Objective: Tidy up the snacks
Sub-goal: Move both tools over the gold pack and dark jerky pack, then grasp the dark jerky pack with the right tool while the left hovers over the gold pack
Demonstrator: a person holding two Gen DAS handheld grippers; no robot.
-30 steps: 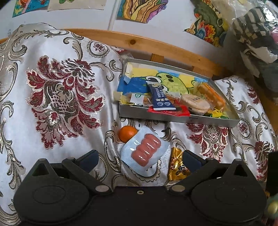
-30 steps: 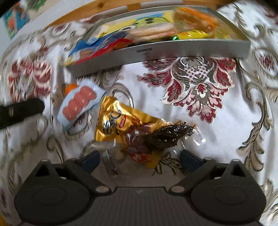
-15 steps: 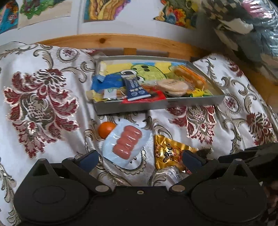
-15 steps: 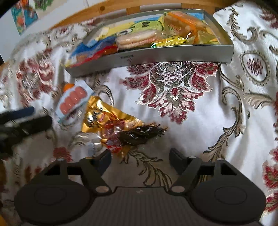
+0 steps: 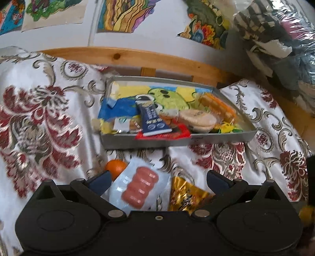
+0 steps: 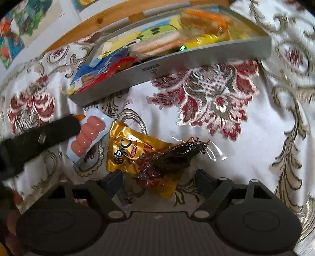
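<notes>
A grey tray (image 5: 177,140) (image 6: 177,67) lies on the patterned cloth, holding several wrapped snacks, among them a dark blue packet (image 5: 151,120) and round biscuits (image 5: 198,120). In front of it lie a sausage pack (image 5: 137,189) (image 6: 88,135), a small orange (image 5: 115,167) and a gold snack bag (image 5: 187,195) (image 6: 130,149) with a dark dried piece (image 6: 177,155). My left gripper (image 5: 157,181) is open, its fingers on either side of the sausage pack. My right gripper (image 6: 159,179) is open just above the lower end of the gold bag.
A wooden rail (image 5: 137,59) runs behind the tray, with colourful drawings (image 5: 126,15) on the wall above. Plastic-wrapped clothing (image 5: 275,39) is piled at the right. The cloth (image 6: 246,137) to the right of the gold bag is bare. A hand (image 6: 13,226) shows at the lower left.
My left gripper has moved down and forward, so the sausage pack now lies between its fingers. My right gripper has moved closer over the gold bag and spread its fingers slightly wider.
</notes>
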